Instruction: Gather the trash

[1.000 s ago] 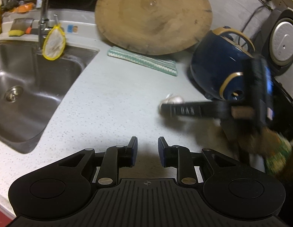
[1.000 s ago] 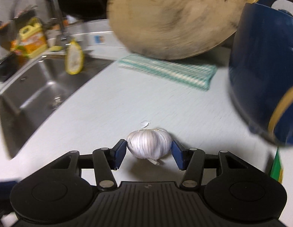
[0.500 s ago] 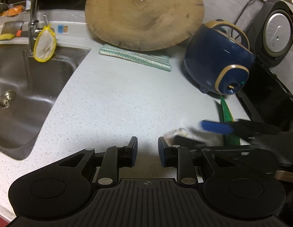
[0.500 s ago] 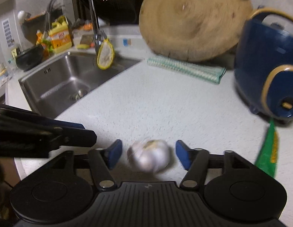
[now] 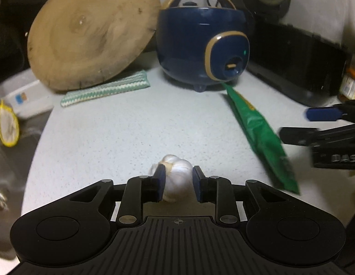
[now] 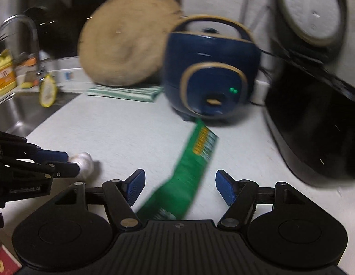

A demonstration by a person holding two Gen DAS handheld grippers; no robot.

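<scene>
Left gripper (image 5: 177, 178) jaws partly apart, just been opening, garlic bulb (image 5: 177, 178) sitting between the blue pads on the pale surface (image 5: 122, 123); left pad looks to touch it, right pad shows a slim gap; right gripper (image 6: 179, 189) jaws wide, just been opening, green wrapper (image 6: 188, 171) lying flat between them, untouched; wrapper's far end reaches the blue cooker (image 6: 211, 78).

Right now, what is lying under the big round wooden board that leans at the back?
A folded green-and-white striped cloth lies on the counter under the board's lower edge. Its front strip shows; the part further back is covered by the board, so anything else there cannot be seen.
</scene>
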